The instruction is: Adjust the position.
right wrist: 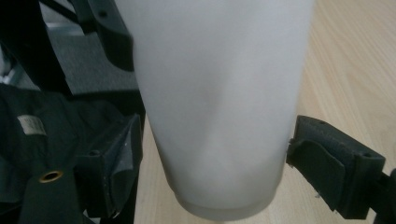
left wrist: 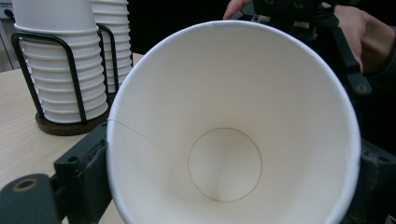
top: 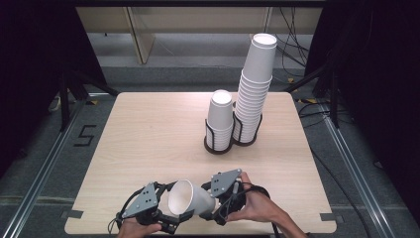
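A single white paper cup (top: 190,198) lay on its side between the two claws near the front edge of the bench (top: 148,129), its open mouth turned toward the left claw (top: 168,206) and its base toward the right claw (top: 218,206). In the left gripper view the rim of the cup sat between that claw's two black jaws, which pressed against it on both sides, so the left claw was grasping the cup at its mouth. The cup was empty inside: a bare white wall and the round seam of its bottom could be seen.

In the right gripper view the narrow base end of the cup stood between the right claw's jaws; the pad on one side lay against the cup wall and the other touched it at the edge, so this claw was clenched on the cup's lower part too.

Well beyond both claws, toward the far side of the bench, stood two black wire holders. The short stack of cups (top: 220,119) filled the nearer holder (top: 218,144), and the tall stack of cups (top: 253,89) rose, leaning slightly, from the holder just beside it (top: 246,134).
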Available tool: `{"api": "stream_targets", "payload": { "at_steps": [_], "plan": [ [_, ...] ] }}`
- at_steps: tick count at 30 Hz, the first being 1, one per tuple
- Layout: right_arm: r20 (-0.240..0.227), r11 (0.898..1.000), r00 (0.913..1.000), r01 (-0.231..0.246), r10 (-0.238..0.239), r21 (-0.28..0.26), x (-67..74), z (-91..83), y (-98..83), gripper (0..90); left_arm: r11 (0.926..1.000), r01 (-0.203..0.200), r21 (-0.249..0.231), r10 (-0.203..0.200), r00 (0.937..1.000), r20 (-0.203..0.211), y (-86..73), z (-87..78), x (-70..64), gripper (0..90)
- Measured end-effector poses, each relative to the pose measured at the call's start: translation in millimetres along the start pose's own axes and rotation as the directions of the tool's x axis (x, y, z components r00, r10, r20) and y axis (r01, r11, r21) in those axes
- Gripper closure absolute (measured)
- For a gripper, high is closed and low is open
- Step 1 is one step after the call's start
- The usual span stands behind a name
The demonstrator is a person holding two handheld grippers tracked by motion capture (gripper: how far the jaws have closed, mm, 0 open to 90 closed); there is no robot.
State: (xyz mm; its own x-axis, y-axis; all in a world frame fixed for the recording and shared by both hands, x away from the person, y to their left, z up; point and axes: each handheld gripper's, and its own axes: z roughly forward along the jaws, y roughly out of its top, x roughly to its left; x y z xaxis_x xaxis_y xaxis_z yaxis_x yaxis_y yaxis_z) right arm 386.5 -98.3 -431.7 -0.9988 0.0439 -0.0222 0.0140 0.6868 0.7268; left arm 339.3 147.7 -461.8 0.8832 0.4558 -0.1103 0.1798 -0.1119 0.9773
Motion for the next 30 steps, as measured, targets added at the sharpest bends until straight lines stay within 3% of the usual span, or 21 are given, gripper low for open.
{"api": "stream_targets", "payload": {
  "at_steps": [3, 5, 7, 8, 9, 10, 11, 14, 17, 24, 30],
  "plan": [
    [0.010, 0.999, 0.9998, 0.016, -0.016, 0.031, 3.2, 8.9, 0.2, 22.4, 1.0000, -0.003, -0.002, 0.003, 1.0000, 0.002, -1.0, 3.8, -2.3, 8.2],
    [0.014, 0.999, 0.9997, 0.020, -0.020, 0.033, 3.4, 10.3, -0.1, 22.6, 1.0000, -0.005, 0.007, 0.005, 1.0000, -0.004, -1.1, 3.4, -2.4, 7.4],
    [0.010, 1.000, 0.9998, 0.015, -0.015, 0.009, 2.4, 12.3, -1.5, 22.9, 0.9997, 0.009, -0.022, -0.009, 0.9999, -0.015, -2.6, 3.9, -2.2, 5.1],
    [-0.009, 1.000, 0.9999, -0.007, 0.007, -0.022, 2.9, 12.9, -2.1, 23.0, 0.9976, 0.041, -0.057, -0.041, 0.9991, -0.009, -2.9, 4.5, -1.6, 4.7],
    [-0.009, 1.000, 0.9999, -0.007, 0.007, -0.022, 2.9, 12.9, -2.1, 23.0, 0.9976, 0.041, -0.057, -0.041, 0.9991, -0.009, -2.9, 4.5, -1.6, 4.2],
    [-0.042, 0.995, 0.9984, -0.043, 0.039, -0.094, 1.6, 14.0, -3.4, 23.2, 0.9959, 0.047, -0.077, -0.048, 0.9988, -0.011, -2.7, 4.9, -2.2, 4.5],
    [-0.056, 0.991, 0.9973, -0.054, 0.047, -0.123, 1.3, 14.2, -3.5, 23.3, 0.9959, 0.047, -0.077, -0.048, 0.9988, -0.011, -2.7, 4.9, -2.2, 4.9],
    [-0.071, 0.984, 0.9958, -0.069, 0.058, -0.167, 1.5, 13.6, -2.7, 23.3, 0.9944, 0.042, -0.096, -0.044, 0.9988, -0.021, -0.4, 1.6, -2.7, 3.9],
    [-0.078, 0.981, 0.9946, -0.081, 0.068, -0.177, 0.2, 14.6, -4.5, 23.2, 0.9925, 0.045, -0.114, -0.048, 0.9986, -0.022, -0.1, 0.8, -2.6, 5.8],
    [-0.104, 0.976, 0.9907, -0.106, 0.087, -0.188, 0.8, 21.7, -7.4, 22.9, 0.9939, 0.033, -0.105, -0.035, 0.9992, -0.018, 0.1, 1.3, -4.4, 10.6],
    [-0.095, 0.974, 0.9896, -0.125, 0.108, -0.187, 0.2, 22.5, -8.1, 22.6, 0.9951, 0.014, -0.098, -0.017, 0.9991, -0.039, 0.8, 0.3, -3.5, 12.0]
  ]
}}
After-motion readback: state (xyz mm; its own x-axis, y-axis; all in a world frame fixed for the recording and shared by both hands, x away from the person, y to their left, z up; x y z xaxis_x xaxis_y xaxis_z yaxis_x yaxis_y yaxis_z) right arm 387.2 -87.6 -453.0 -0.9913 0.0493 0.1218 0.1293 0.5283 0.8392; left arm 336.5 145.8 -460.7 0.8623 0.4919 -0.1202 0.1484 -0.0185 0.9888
